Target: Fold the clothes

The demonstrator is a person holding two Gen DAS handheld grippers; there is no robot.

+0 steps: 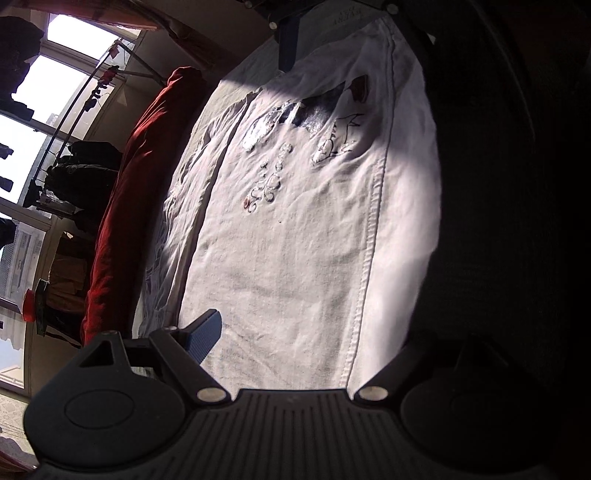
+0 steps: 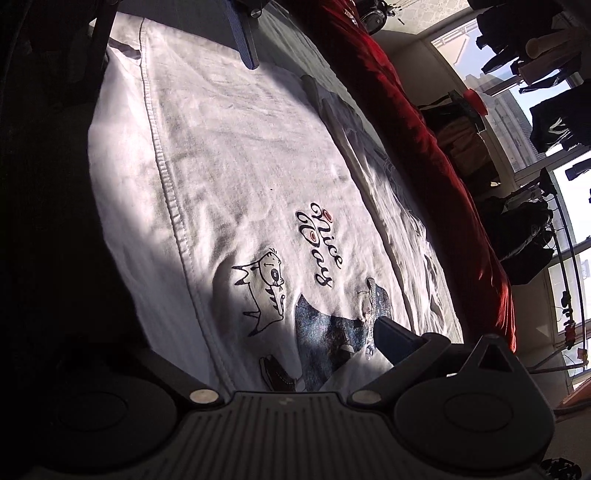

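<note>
Starting at the far left of the left wrist view: glaring through a tall window (image 1: 70, 40), with dark garments hanging on a clothes rack (image 1: 79, 110) in front of it. Moving right, running alongside a long red blanket (image 1: 122, 206) bunched against a grey sheet (image 1: 236, 74). Coming next to the white T-shirt (image 1: 295, 258), lying flat and print side up on that sheet, just beside the blanket, sunlit down its middle. Showing a folded-in strip of wrinkled cloth along its blanket side and a stitched seam along the other. Fading at the right edge into deep shadow, too dark for telling anything there.

Holding the left gripper (image 1: 343, 332) low over one end of the shirt with jaws standing wide apart, gripping nothing; showing one blue fingertip (image 1: 207, 332) over the cloth near the blanket side, the other lost in shadow.

Reaching in at the opposite end, by the neck label: the right gripper (image 1: 340, 33), its fingers likewise spread wide, clamping nothing.

Turning to the right wrist view, left to right: passing shadow, the seam, then a cat drawing (image 2: 264, 291), the lettering "Nice Day" (image 2: 319, 247) and a dark blue print (image 2: 325, 332), with one finger (image 2: 391, 339) of the right gripper lying over that print.
</note>
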